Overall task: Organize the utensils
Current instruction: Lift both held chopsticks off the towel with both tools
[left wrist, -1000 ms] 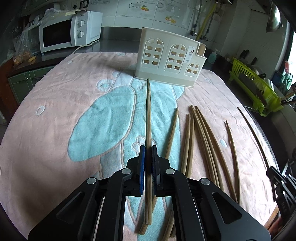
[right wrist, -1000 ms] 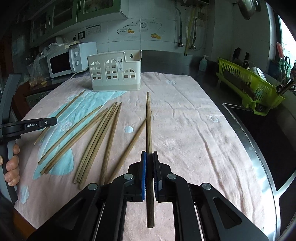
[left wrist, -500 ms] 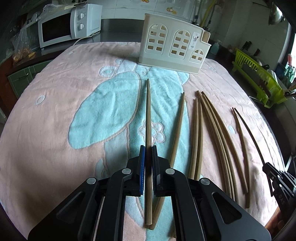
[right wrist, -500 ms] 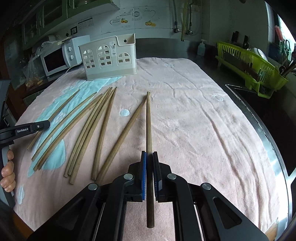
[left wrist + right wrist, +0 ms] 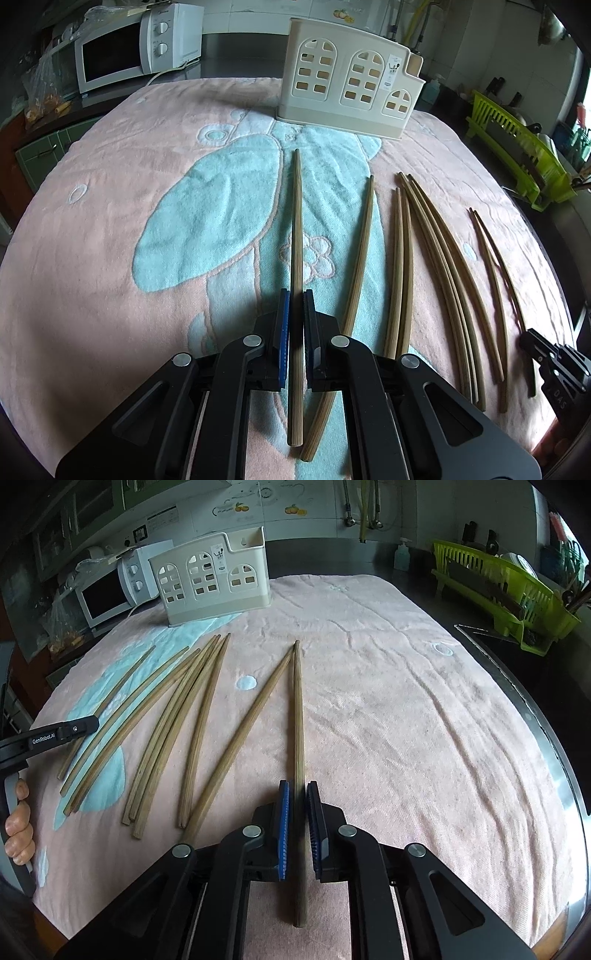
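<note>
Several wooden chopsticks (image 5: 402,266) lie side by side on a pink and blue towel (image 5: 110,221). My left gripper (image 5: 296,295) is shut on one chopstick (image 5: 297,221), whose tip points at the cream utensil holder (image 5: 347,81) standing at the towel's far end. My right gripper (image 5: 298,786) straddles another chopstick (image 5: 298,709) that rests on the towel; its jaws are opening and a thin gap shows on each side of the stick. The holder (image 5: 210,579) stands far left in the right wrist view. Each gripper shows at the edge of the other's view.
A white microwave (image 5: 136,48) sits behind the towel on the left. A green dish rack (image 5: 509,590) stands on the counter at the right. The counter's metal edge (image 5: 554,738) runs close along the towel's right side. A hand (image 5: 18,823) holds the left gripper's handle.
Both grippers have come down, bringing their chopsticks low onto the towel. The right jaws have parted slightly from their chopstick. The left jaws stay closed.
</note>
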### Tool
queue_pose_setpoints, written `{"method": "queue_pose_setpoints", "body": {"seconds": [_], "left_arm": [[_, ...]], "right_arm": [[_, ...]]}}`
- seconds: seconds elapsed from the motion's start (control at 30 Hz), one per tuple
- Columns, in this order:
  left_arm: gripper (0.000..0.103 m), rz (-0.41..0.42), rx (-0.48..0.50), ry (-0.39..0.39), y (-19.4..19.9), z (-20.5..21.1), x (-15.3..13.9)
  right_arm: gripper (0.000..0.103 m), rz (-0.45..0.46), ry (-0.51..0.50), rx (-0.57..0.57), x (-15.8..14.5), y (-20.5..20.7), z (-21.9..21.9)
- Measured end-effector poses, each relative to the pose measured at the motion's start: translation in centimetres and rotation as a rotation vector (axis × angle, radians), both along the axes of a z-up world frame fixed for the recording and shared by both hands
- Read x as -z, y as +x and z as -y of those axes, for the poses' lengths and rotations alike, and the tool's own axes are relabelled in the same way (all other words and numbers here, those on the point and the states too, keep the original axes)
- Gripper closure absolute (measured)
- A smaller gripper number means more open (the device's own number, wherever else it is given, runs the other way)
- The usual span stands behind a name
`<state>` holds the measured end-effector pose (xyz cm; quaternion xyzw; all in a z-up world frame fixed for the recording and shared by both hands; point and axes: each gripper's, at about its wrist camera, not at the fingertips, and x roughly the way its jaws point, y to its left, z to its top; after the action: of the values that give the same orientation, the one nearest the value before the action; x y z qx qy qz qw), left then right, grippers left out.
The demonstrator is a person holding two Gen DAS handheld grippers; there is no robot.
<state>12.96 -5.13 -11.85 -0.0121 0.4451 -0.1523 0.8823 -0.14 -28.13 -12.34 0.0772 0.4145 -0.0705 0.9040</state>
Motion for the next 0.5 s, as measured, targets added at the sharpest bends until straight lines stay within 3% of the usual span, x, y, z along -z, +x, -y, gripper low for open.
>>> {"method": "queue_pose_setpoints", "body": {"seconds": [0.37,0.5], "left_arm": [[0.094,-0.009,0.002,0.009,0.04,0.08,0.09],[0.095,-0.008,0.008,0.022,0.02,0.21,0.08]], "right_arm": [[0.092,-0.012,-0.029,-0.010,0.04,-0.28,-0.27],[0.096,-0.007,-0.034,-0.010,0.04,-0.41,-0.18]]}}
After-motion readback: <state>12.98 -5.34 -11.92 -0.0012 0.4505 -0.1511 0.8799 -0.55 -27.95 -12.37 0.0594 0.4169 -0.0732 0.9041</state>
